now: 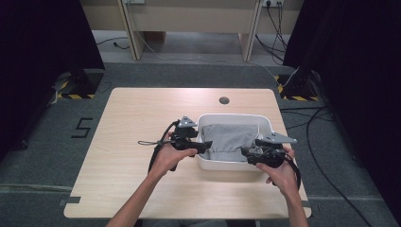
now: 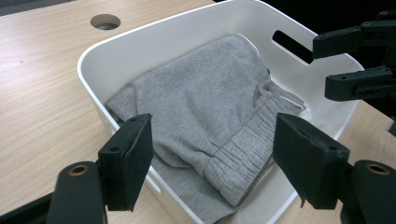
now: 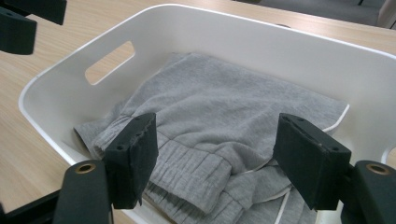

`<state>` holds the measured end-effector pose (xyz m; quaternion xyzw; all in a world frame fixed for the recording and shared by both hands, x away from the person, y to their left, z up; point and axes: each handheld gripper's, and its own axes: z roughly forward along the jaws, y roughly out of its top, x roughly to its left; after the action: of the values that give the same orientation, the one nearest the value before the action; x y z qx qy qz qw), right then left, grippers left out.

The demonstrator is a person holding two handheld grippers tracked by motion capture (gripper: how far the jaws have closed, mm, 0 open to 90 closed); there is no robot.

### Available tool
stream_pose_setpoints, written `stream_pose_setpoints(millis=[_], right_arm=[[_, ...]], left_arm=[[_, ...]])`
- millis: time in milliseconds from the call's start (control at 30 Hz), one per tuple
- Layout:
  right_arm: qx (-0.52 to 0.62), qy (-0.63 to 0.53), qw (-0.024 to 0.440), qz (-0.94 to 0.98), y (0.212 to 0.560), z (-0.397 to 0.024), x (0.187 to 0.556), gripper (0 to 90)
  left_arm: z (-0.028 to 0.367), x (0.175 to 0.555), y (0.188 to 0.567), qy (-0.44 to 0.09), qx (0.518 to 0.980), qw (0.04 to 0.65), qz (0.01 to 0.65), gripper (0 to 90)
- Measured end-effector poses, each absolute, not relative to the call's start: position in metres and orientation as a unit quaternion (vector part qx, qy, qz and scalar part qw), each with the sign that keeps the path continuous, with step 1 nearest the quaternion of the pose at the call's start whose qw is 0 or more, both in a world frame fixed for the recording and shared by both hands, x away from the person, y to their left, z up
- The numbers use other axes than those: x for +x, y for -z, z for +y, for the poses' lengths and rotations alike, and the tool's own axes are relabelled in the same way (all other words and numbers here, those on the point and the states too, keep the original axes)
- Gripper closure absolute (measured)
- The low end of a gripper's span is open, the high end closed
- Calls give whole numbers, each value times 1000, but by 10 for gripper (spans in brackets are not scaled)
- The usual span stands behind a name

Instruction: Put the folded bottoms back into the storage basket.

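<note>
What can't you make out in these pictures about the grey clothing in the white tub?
- Grey garment: folded over itself in every view, so its full shape and kind stay unclear.
- White tub: its floor is covered by the garment; the near rim is cut off by the bottom edge in both gripper views.
- Left gripper and right gripper: small in the high view.

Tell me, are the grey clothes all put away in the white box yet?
Looks nearly done: the folded grey garment lies inside the white bin. Both the left gripper and right gripper hang open over it, holding nothing. All that seems left is pulling the hands away.
</note>
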<state>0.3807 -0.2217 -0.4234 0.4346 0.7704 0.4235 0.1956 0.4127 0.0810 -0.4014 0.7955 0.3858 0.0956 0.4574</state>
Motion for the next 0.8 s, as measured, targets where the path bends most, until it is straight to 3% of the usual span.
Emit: stream_pose_setpoints(millis=[800], right_arm=[[426,-433,201,768,425,-224,367,283]], left_arm=[[106,397,404,-103,786,469,389,278]])
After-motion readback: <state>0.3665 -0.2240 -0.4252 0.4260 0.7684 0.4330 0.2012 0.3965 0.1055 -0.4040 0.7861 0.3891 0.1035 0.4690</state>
